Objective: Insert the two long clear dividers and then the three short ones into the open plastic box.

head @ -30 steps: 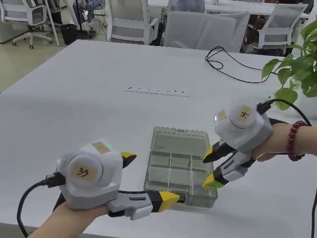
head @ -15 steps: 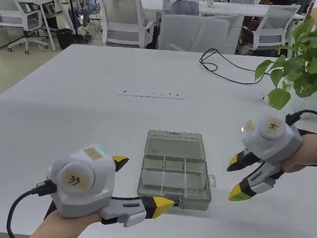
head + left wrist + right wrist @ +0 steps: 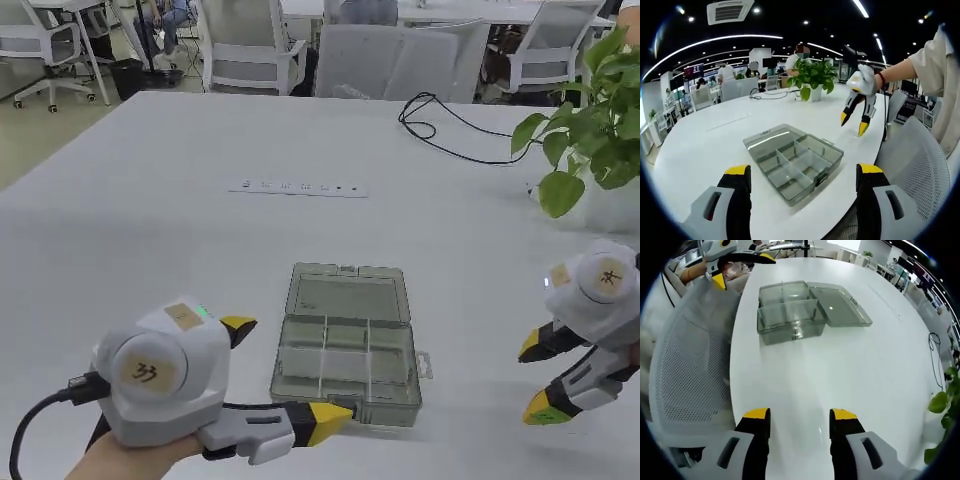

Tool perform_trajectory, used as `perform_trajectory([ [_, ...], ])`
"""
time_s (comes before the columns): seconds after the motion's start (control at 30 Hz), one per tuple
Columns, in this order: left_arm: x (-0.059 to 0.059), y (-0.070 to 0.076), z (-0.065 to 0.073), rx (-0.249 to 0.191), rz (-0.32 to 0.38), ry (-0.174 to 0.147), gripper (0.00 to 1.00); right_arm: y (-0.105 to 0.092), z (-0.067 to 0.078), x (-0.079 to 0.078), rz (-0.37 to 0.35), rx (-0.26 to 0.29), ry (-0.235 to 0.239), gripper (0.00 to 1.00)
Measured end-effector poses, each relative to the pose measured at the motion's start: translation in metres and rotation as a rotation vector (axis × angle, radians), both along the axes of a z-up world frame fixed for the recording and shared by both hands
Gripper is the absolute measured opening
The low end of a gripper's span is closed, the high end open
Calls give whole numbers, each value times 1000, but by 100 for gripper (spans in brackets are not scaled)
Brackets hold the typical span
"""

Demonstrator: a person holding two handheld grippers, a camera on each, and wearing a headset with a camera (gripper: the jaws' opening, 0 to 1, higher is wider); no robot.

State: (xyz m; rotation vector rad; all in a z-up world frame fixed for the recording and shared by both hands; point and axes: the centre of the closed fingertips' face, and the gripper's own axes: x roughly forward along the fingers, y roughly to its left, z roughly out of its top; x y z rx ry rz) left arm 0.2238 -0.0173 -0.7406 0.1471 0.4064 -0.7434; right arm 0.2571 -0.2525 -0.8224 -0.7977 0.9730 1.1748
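White table, open plastic box, dividers inside.

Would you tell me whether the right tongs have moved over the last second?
Yes. The right tongs were over the plastic box's right edge; now they hang well to its right, apart from it.

Left gripper and right gripper are white-bodied with yellow-tipped fingers.

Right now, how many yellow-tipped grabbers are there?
2. The left gripper is open by the plastic box's near left corner; the right gripper is open, off to the box's right, apart from it.
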Motion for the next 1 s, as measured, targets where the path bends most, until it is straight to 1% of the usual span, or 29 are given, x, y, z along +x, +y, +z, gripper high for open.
perform_trajectory([
  [0.17, 1, 1, 0, 5, 6, 0, 88, -17, -8, 0, -13, -22, 17, 49],
  [0.3, 3, 2, -1, 9, 13, -1, 87, -31, -15, -1, -10, -50, 24, 49],
  [0.43, 4, 4, 0, 15, 24, -9, 86, -41, -20, -1, -10, -71, 31, 48],
  [0.53, 4, 4, 1, 21, 25, -9, 85, -47, -24, -3, 3, -87, 40, 48],
  [0.63, 4, 5, 1, 40, 27, -11, 83, -52, -27, -3, 17, -103, 42, 47],
  [0.67, 4, 5, 1, 40, 29, -13, 83, -54, -28, -3, 30, -112, 38, 47],
  [0.8, 4, 5, 4, 22, 35, -21, 82, -58, -31, -4, 31, -116, 44, 44],
  [1.0, 3, 7, 5, 35, 43, -24, 80, -61, -32, -3, 42, -118, 32, 41],
])
